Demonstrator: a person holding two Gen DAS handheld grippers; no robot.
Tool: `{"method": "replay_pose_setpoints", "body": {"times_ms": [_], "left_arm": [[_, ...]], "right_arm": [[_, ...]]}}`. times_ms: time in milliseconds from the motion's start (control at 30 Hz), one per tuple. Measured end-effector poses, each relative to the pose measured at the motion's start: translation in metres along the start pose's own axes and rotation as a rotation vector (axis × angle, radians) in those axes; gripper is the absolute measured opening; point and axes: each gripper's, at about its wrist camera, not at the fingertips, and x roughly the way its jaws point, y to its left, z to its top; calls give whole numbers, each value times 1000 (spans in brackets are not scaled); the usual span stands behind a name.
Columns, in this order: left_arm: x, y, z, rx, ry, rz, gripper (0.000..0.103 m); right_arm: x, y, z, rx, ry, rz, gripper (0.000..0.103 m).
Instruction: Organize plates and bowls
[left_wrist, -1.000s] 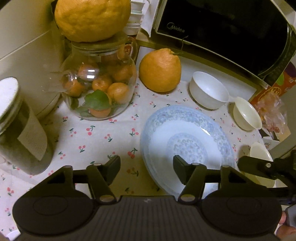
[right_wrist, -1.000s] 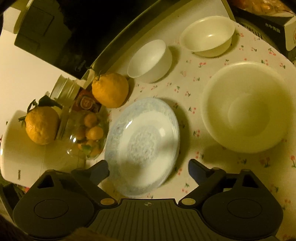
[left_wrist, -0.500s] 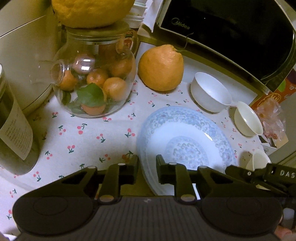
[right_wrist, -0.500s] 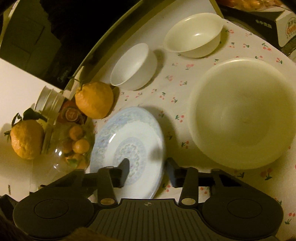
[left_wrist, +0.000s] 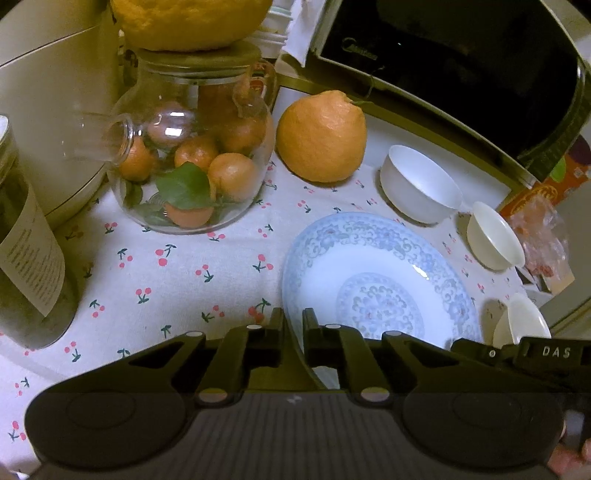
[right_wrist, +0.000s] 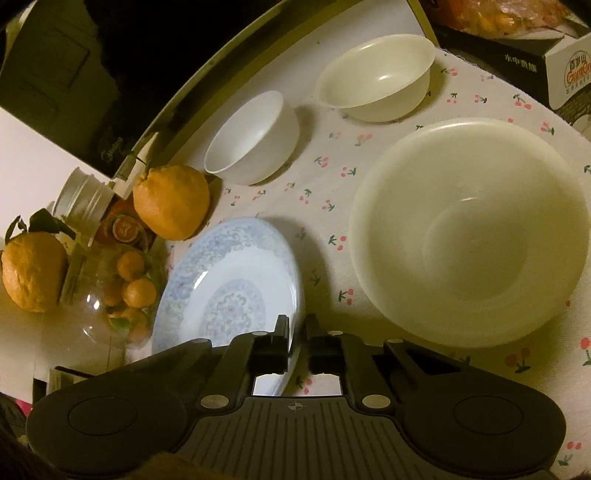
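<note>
On the cherry-print cloth (left_wrist: 177, 280) lies the blue plate (left_wrist: 373, 269), flanked by both grippers. Left gripper (left_wrist: 293, 325) pinches the plate's left rim; right gripper (right_wrist: 295, 332) pinches its right rim. Beyond it stand a white bowl (right_wrist: 255, 140) and a cream bowl (right_wrist: 376, 85); a big bowl (right_wrist: 469, 232) sits near its right.

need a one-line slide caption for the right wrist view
Right hand-held gripper shut on the rim of the blue-patterned plate, with a large cream bowl beside it on the cherry-print tablecloth.
</note>
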Motion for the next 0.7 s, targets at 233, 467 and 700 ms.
{"method": "replay_pose_setpoints", "body": {"times_ms": [233,467,700], "left_arm": [[-8,-15,-13,122,33,13,9],[-18,-25,-24,181,56,-5,10],[-21,-31,-32,190,70,-18,10]], "right_arm": [[-16,-4,0,-32,20,-24,10],[-32,-15,-6,-48,69,-58,10],[-43,-26,-10,-29,82,-59,10]]}}
